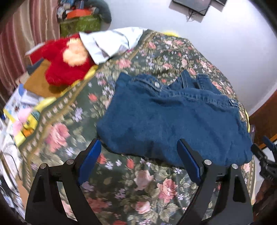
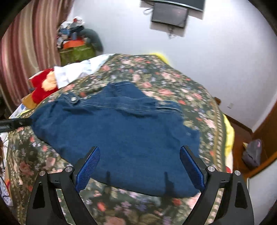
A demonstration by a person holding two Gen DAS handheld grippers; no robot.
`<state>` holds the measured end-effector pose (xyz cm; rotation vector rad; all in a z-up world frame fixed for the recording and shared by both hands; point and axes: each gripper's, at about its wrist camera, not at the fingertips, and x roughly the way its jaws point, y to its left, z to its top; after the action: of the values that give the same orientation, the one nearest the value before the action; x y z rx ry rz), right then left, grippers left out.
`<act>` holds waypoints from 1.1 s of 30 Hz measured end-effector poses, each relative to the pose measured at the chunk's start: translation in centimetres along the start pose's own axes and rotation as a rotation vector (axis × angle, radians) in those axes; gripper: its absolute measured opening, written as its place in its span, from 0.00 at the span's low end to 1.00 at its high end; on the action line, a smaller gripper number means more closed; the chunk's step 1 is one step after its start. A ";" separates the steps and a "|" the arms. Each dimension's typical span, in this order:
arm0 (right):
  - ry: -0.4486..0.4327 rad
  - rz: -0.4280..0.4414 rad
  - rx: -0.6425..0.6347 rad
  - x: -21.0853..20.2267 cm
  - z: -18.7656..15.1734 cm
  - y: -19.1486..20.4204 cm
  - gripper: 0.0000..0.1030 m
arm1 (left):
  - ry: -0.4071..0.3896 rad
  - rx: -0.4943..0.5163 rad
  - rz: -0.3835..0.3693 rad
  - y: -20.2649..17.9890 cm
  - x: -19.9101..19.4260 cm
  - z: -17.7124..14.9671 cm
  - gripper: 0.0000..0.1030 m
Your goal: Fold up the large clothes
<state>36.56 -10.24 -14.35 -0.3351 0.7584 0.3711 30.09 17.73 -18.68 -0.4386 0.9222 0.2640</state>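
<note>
Both grippers, left gripper (image 1: pixel 139 152) and right gripper (image 2: pixel 140 161), hang wide open and empty over folded denim garment (image 2: pixel 112 128) lying flat on floral bedspread (image 1: pixel 121 187), apparently clear for regrasping.

The folded blue denim garment (image 1: pixel 173 121) covers the middle of the floral bedspread (image 1: pixel 138 187), so what lies beneath it cannot be seen. The red plush toy (image 1: pixel 65 67) is partly covered by a white cloth (image 1: pixel 107 43) and motion-blurred. The dark wall-mounted screen (image 2: pixel 169 16) is cut off by the top edge.
</note>
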 end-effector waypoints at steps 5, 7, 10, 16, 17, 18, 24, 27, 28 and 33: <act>0.093 -0.016 -0.080 4.6 -0.6 2.3 0.90 | 0.090 -0.131 -0.085 0.9 3.0 -1.4 0.87; 0.152 -0.010 -0.089 6.5 -1.2 2.5 0.90 | 0.121 -0.174 -0.119 1.3 3.9 -1.7 0.87; 0.234 0.027 -0.078 9.2 -2.3 2.5 0.92 | 0.134 -0.228 -0.171 1.7 4.7 -1.7 0.87; 0.223 0.038 -0.116 9.8 -2.7 2.9 1.00 | 0.248 -0.324 -0.323 1.6 7.6 -1.8 0.87; 0.224 0.043 -0.115 9.9 -2.8 2.9 1.00 | 0.269 -0.343 -0.353 1.5 8.3 -2.0 0.87; 0.225 0.051 -0.113 9.9 -2.8 2.8 1.00 | 0.279 -0.357 -0.369 1.4 8.7 -2.1 0.87; 0.223 0.067 -0.117 9.9 -2.8 2.7 1.00 | 0.260 -0.395 -0.342 1.3 11.2 -1.4 0.87; 0.221 0.076 -0.114 9.9 -2.9 2.7 1.00 | 0.202 -0.390 -0.292 0.6 11.3 -0.4 0.87; 0.220 0.078 -0.113 9.9 -2.9 2.7 1.00 | 0.187 -0.412 -0.271 0.5 11.7 -0.1 0.87; 0.220 0.096 -0.127 9.9 -3.0 3.1 1.00 | 0.092 -0.447 -0.201 -0.2 12.7 1.4 0.87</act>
<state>39.99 -6.77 -24.00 -0.4651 0.9710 0.4793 38.55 18.61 -28.27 -0.9566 0.8999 0.2679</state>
